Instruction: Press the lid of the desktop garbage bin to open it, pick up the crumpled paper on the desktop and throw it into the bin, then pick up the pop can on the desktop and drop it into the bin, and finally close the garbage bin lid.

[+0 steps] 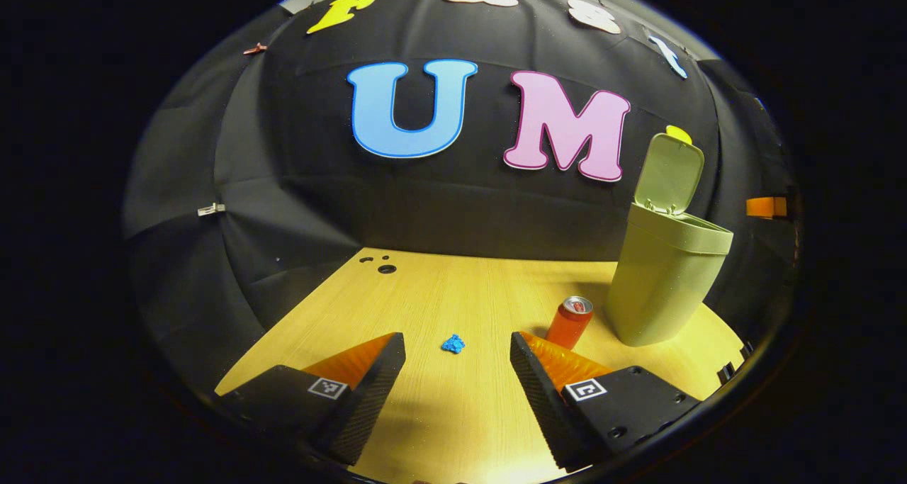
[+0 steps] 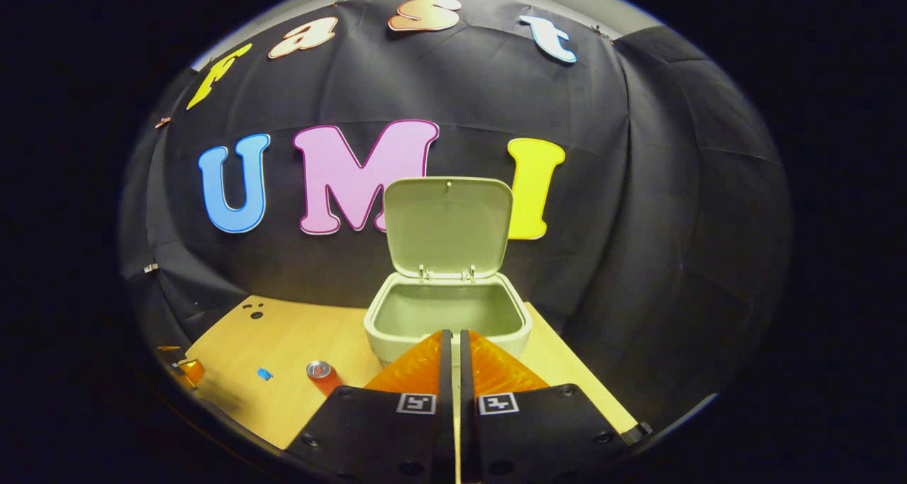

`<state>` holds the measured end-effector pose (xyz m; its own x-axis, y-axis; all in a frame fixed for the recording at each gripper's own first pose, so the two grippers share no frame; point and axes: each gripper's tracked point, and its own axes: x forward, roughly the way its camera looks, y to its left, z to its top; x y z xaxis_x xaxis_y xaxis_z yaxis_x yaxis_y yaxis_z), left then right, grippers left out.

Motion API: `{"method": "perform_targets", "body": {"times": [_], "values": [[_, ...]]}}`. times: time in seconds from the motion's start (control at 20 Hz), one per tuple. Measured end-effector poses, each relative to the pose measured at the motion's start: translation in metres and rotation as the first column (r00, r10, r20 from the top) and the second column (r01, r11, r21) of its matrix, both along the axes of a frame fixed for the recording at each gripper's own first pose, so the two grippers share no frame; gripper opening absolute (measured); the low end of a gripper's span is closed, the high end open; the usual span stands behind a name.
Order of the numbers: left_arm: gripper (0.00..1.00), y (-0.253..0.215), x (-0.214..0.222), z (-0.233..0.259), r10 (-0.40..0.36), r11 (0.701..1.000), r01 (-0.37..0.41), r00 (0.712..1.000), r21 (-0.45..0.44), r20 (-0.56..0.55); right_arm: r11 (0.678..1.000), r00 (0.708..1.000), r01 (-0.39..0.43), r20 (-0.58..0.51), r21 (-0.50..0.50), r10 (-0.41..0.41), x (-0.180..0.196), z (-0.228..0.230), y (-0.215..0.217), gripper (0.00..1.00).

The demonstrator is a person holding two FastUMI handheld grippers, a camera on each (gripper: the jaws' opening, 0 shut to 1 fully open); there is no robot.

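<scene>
the garbage bin (image 1: 666, 285) stands upright on the wooden table (image 1: 453, 413) at its far side, close to the black booth wall, and its lid (image 1: 669, 172) is swung up and back on its hinge, so the bin is open. in the right gripper view the bin (image 2: 448, 312) is seen straight on from just above its rim, and the raised lid (image 2: 448, 225) stands nearly upright behind the opening. the right hand-held gripper (image 2: 451, 339) hovers just in front of the bin's front rim with its two fingers brought together, only a thin slit between them, and nothing held. the pop can (image 1: 569, 321) stands upright on the table just beside the bin, on the side toward the table's middle. the crumpled paper (image 1: 453, 344), a small blue wad, lies on the table farther from the bin than the can does. the left hand-held gripper (image 1: 457, 349) has its fingers spread wide and empty, above the table, with the paper showing in the gap between them, beyond the tips.
</scene>
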<state>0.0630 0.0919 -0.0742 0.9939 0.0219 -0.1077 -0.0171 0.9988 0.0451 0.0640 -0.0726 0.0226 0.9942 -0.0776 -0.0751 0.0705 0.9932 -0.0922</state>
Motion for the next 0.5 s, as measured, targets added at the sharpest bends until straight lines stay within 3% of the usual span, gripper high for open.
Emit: {"method": "perform_targets", "body": {"times": [0.05,0.1,0.2,0.25,0.35,0.45,0.5], "values": [[0.95,0.001,0.006,-0.004,-0.001,1.000,0.001,1.000,-0.004,-0.018,1.000,1.000,0.008,-0.018,0.002,-0.008,-0.009,-0.009,-0.002,0.10],[0.95,0.002,0.011,-0.008,0.003,1.000,-0.004,0.999,-0.018,-0.037,1.000,0.999,0.011,-0.036,0.004,-0.011,-0.013,-0.017,-0.003,0.23],[0.95,0.001,0.024,-0.016,0.011,0.998,-0.015,0.997,-0.060,-0.072,1.000,0.997,0.017,-0.077,0.003,-0.017,-0.023,-0.036,-0.007,0.37],[0.96,0.001,0.031,-0.021,0.013,0.997,-0.020,0.996,-0.072,-0.093,1.000,0.996,0.019,-0.090,0.008,-0.018,-0.029,-0.042,-0.009,0.34],[0.98,0.005,0.046,-0.031,0.034,0.997,-0.043,0.991,-0.063,-0.128,0.999,0.992,0.027,-0.126,0.028,-0.023,-0.037,-0.059,-0.012,0.46],[0.96,0.009,0.063,-0.039,0.044,0.997,-0.053,0.988,-0.052,-0.147,0.998,0.984,0.038,-0.174,0.055,-0.028,-0.043,-0.079,-0.015,0.75],[0.96,0.010,0.073,-0.044,0.049,0.997,-0.057,0.986,-0.046,-0.159,0.997,0.981,0.044,-0.194,0.067,-0.030,-0.047,-0.086,-0.017,0.96]]}}
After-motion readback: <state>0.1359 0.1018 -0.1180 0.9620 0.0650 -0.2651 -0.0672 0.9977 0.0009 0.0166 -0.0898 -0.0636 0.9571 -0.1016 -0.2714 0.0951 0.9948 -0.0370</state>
